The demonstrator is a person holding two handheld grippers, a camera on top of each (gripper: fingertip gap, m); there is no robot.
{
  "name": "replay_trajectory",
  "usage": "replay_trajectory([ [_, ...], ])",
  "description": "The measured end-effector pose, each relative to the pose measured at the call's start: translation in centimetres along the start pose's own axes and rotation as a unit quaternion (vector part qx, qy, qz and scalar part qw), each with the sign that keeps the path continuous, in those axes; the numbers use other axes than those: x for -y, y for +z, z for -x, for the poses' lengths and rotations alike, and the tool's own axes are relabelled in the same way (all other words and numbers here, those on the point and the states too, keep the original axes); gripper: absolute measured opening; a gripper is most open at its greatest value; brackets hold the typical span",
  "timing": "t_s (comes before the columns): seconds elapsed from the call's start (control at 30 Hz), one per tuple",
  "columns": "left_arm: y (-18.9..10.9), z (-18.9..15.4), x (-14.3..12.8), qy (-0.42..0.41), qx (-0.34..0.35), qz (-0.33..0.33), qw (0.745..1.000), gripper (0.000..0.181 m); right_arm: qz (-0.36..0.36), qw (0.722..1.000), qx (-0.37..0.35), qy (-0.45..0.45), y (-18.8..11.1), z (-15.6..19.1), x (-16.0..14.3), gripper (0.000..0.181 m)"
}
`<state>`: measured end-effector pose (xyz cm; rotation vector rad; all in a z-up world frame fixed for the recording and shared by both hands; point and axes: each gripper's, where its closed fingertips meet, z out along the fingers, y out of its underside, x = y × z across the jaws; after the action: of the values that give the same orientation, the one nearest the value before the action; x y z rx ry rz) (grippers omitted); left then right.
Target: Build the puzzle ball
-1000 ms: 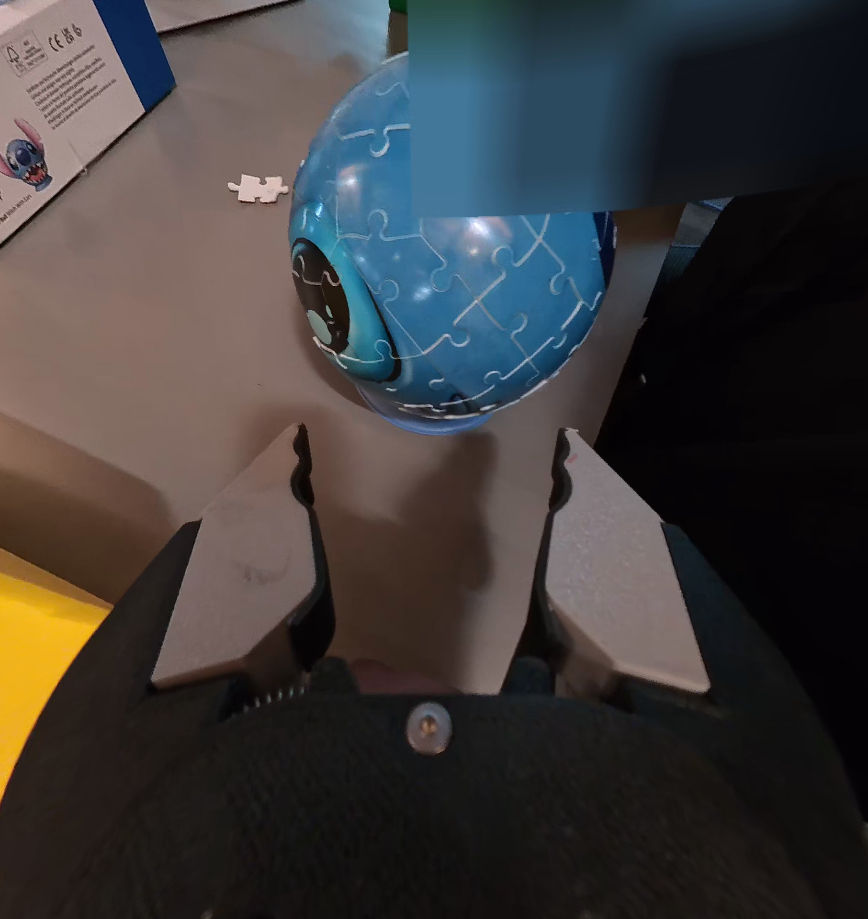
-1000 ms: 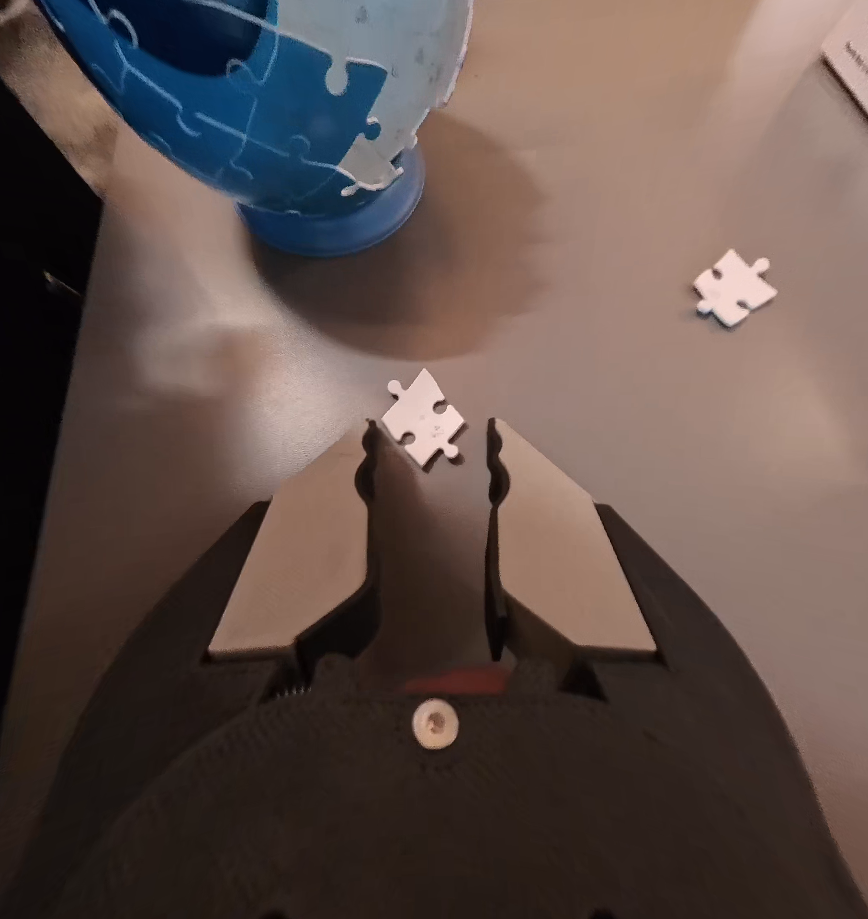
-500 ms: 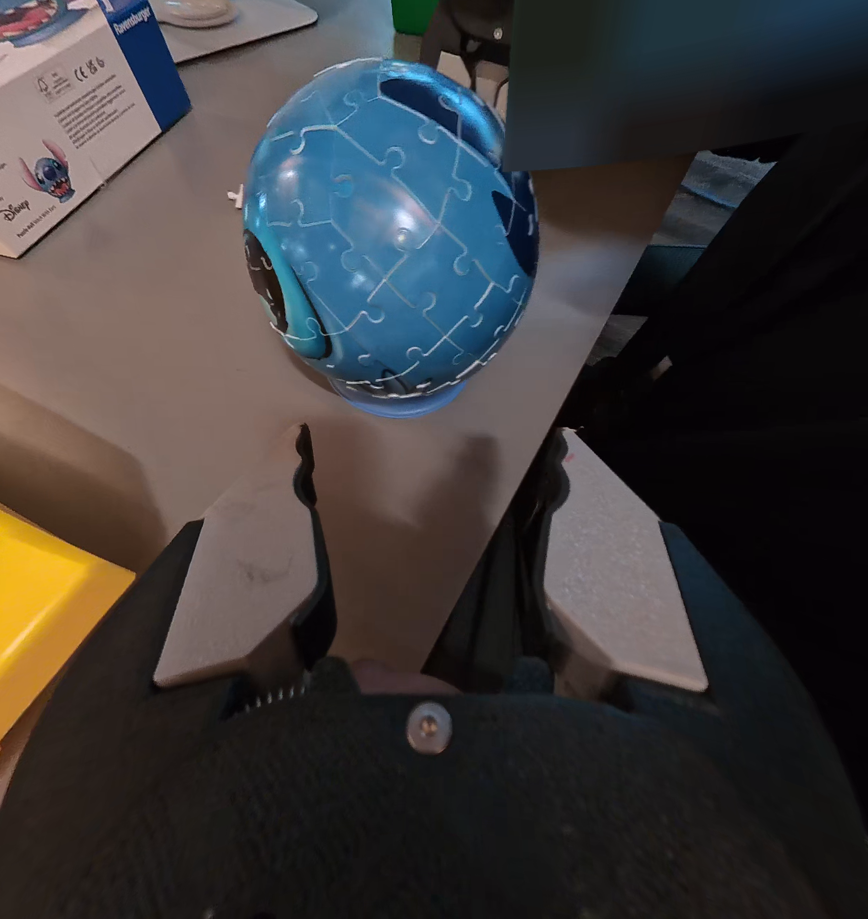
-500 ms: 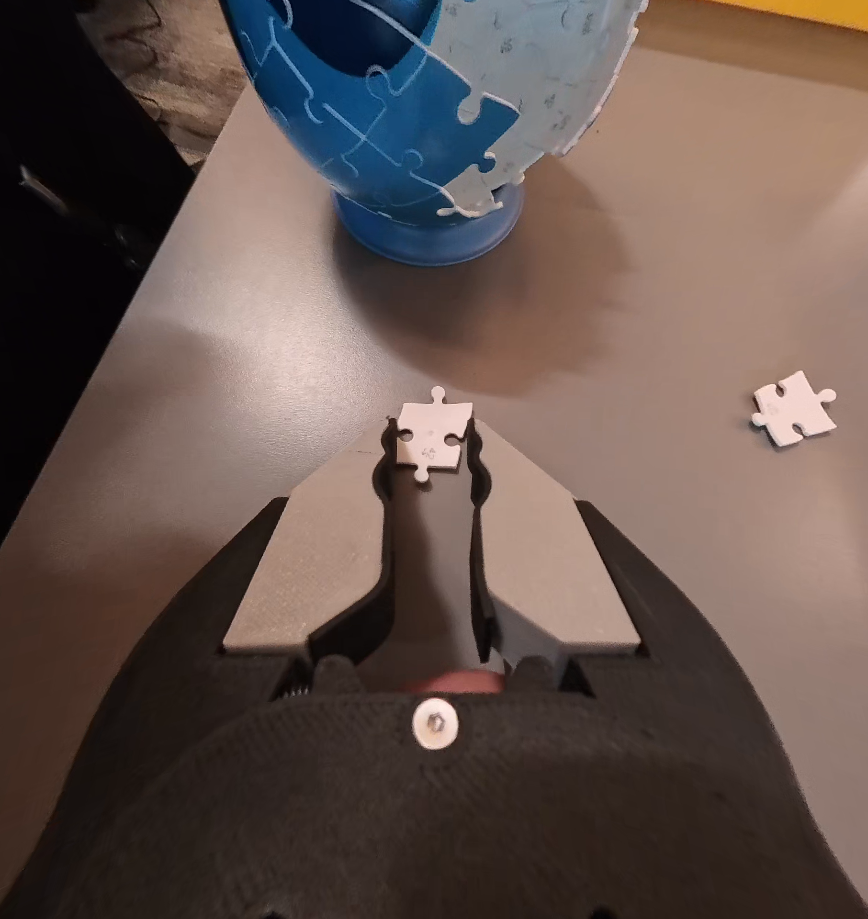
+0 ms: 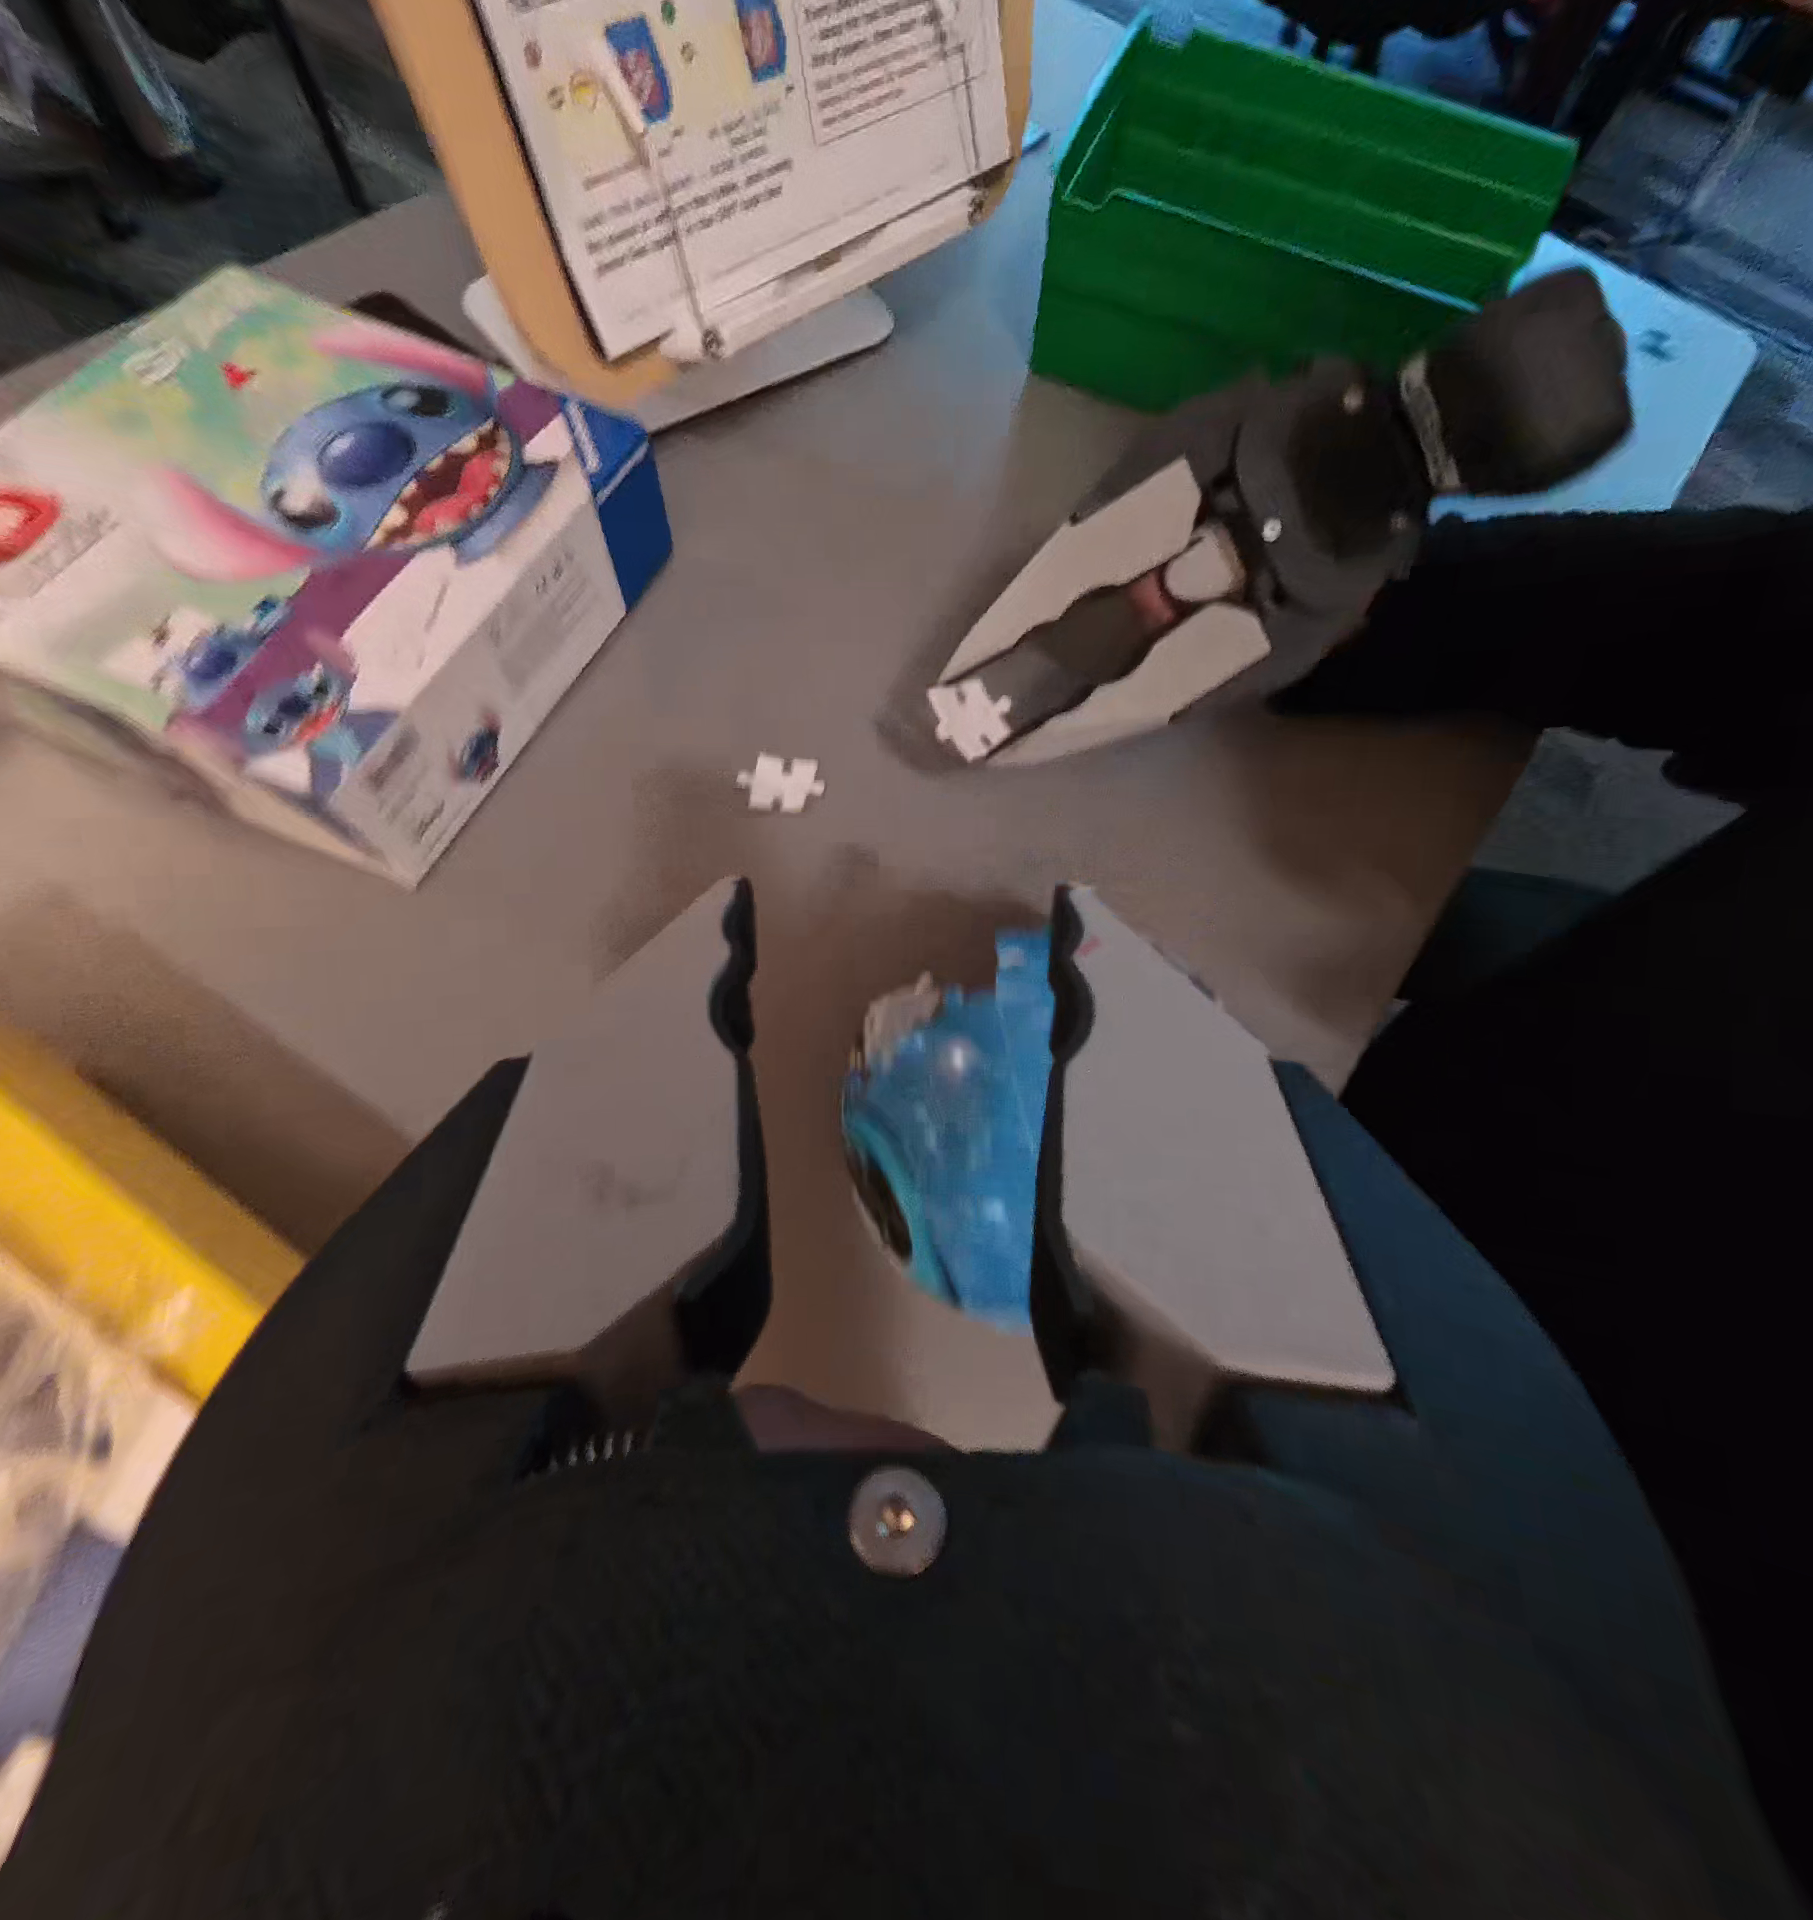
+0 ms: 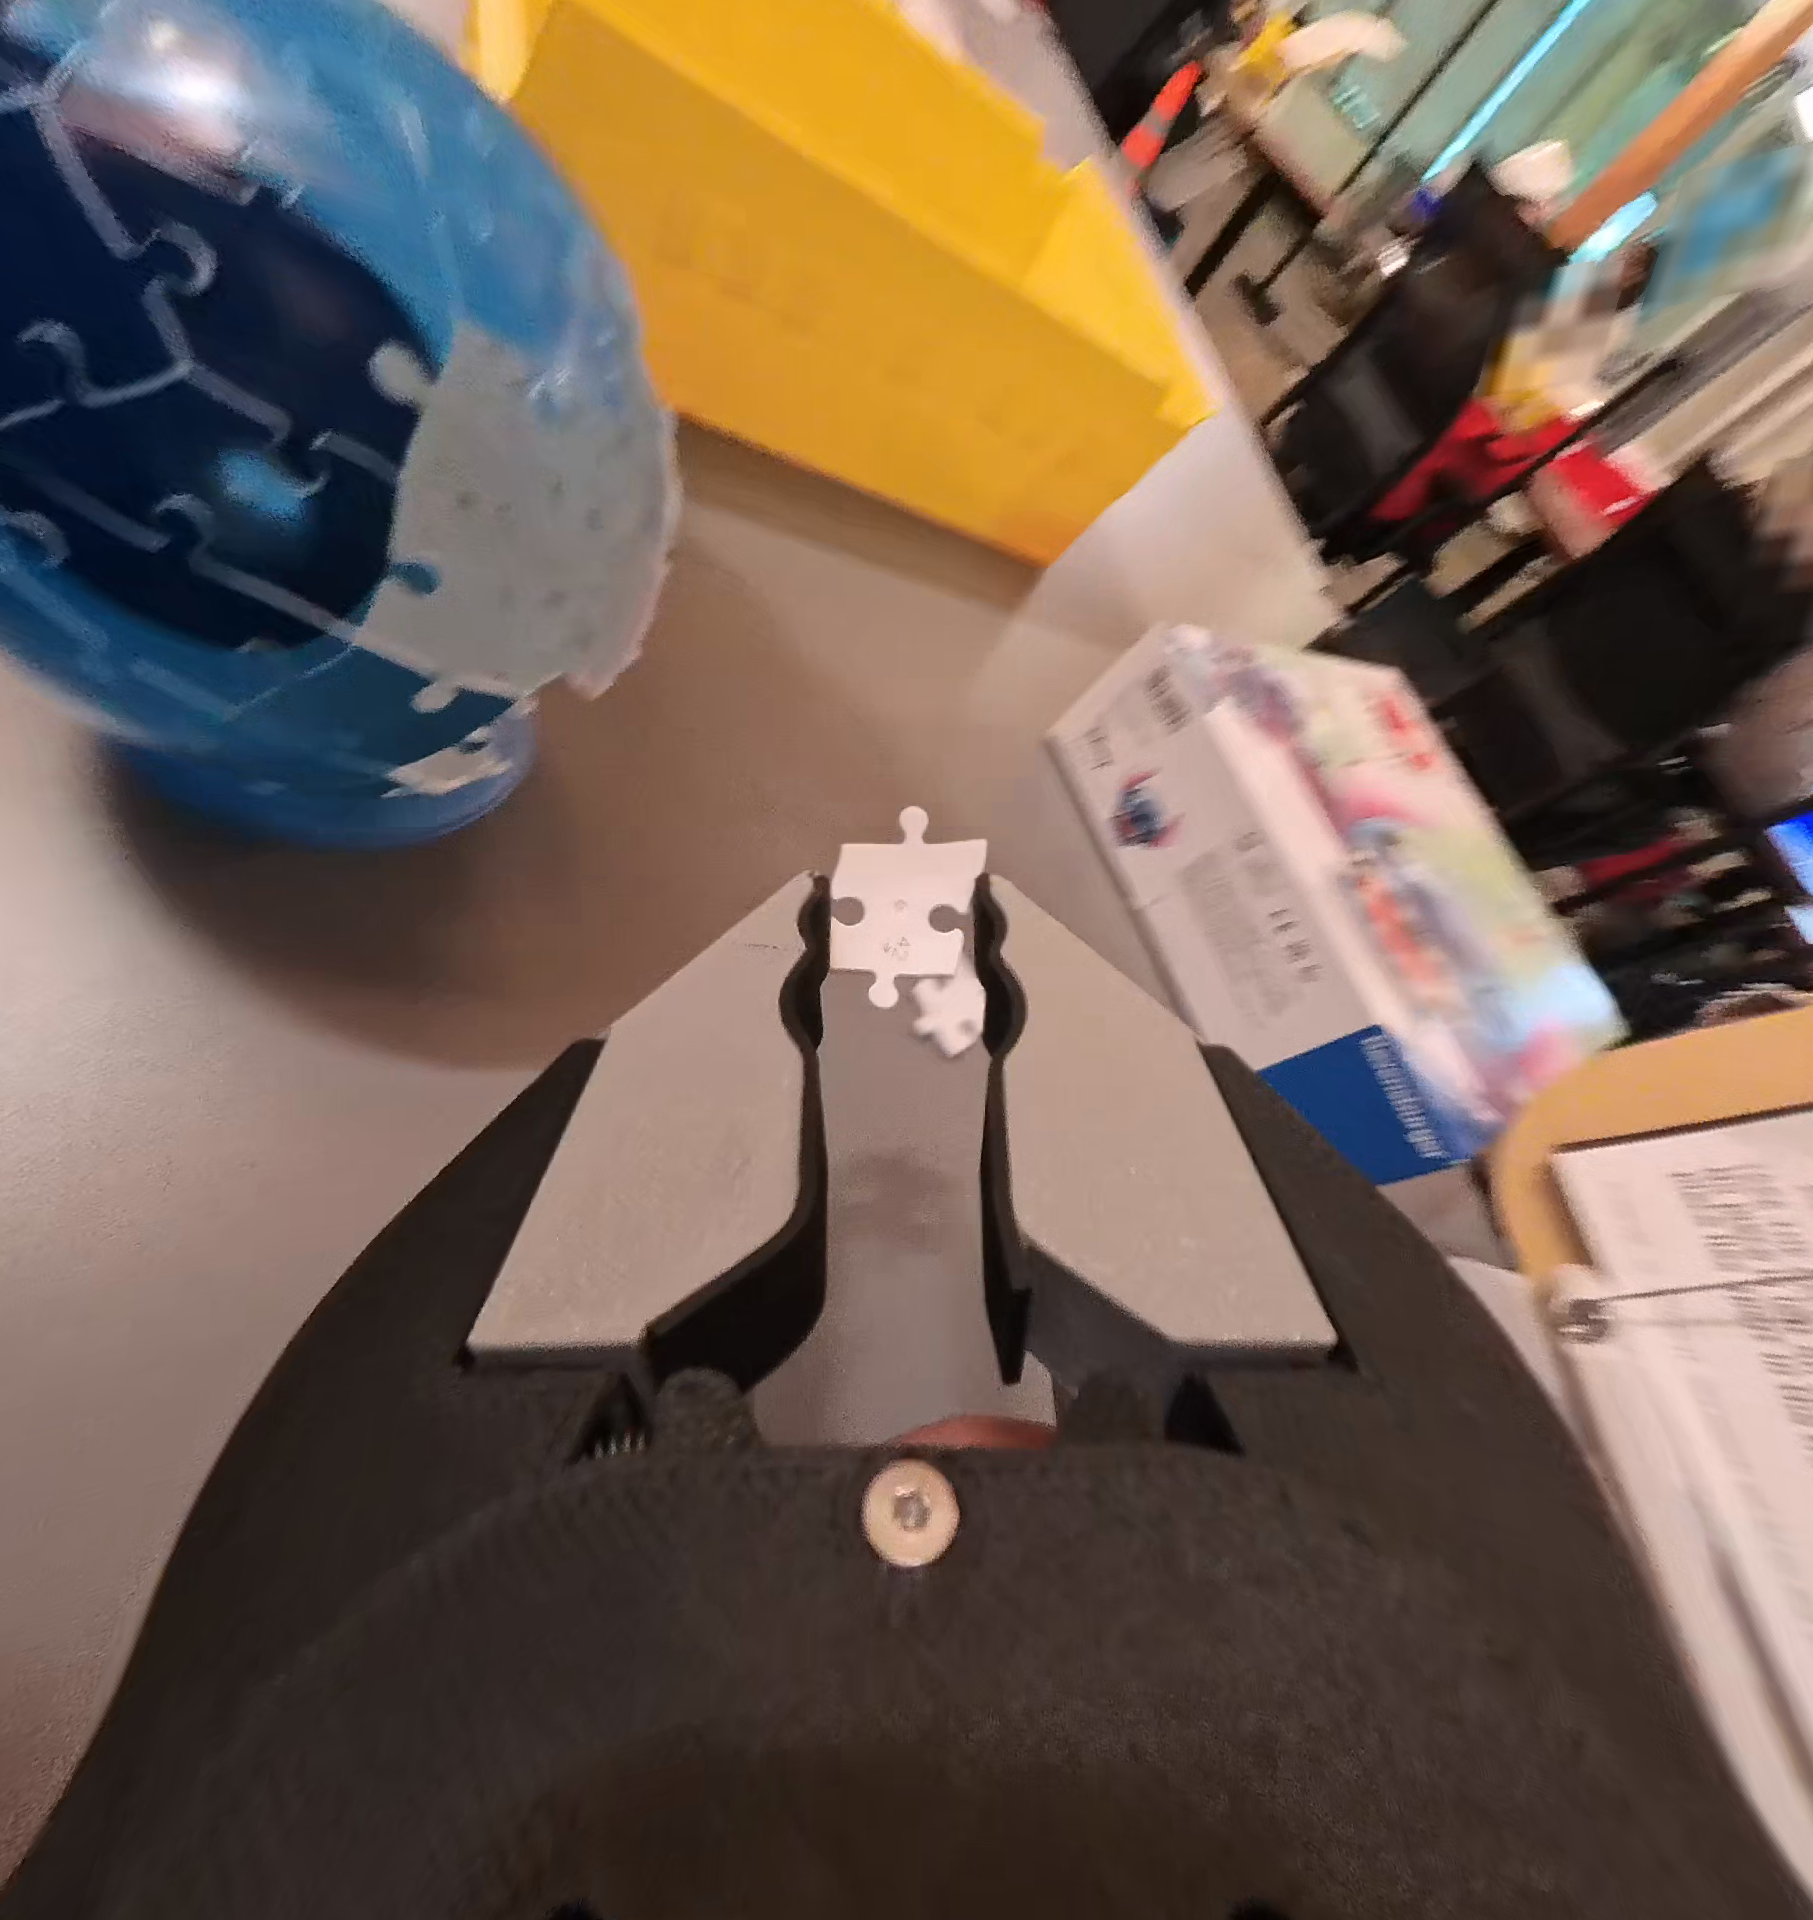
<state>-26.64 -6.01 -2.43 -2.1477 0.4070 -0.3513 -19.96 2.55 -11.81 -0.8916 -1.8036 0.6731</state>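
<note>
White puzzle piece [image 6: 907, 914] sat pinched in the right gripper [image 6: 902, 899], lifted for fitting. Puzzle ball [image 6: 227, 416] stood at ten o'clock (gap facing out, likely the target). Left gripper [image 5: 897, 914] hung wide and empty above it; spare piece [image 5: 779, 782] lay on the table [image 5: 829, 540].

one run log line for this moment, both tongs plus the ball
right tongs: shut on white puzzle piece | left tongs: open, empty | puzzle ball: on stand, unfinished | spare piece: on table
</note>
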Motion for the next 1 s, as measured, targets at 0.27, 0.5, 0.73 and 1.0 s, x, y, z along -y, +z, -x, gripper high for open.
replay_trajectory([
  [0.27, 11.4, 1.7, -0.7, -0.061, -0.141, 0.156, 0.976, 0.051, 0.007, 0.996, -0.081, -0.046, 1.2, -3.3, 2.6, 0.024],
  [0.5, 12.6, 0.0, 0.0, -0.093, -0.217, 0.114, 0.965, 0.026, 0.012, 0.994, -0.073, -0.077, 1.7, -2.1, 2.8, 0.024],
  [0.73, 13.1, 0.2, -1.1, -0.060, -0.200, 0.113, 0.971, 0.000, -0.003, 0.997, -0.048, -0.063, 2.0, -0.9, 2.2, 0.023],
  [1.0, 10.9, 0.1, -0.3, 0.102, -0.117, 0.092, 0.984, 0.000, -0.105, 0.979, 0.066, 0.161, -0.6, -1.6, 2.9, 0.024],
])
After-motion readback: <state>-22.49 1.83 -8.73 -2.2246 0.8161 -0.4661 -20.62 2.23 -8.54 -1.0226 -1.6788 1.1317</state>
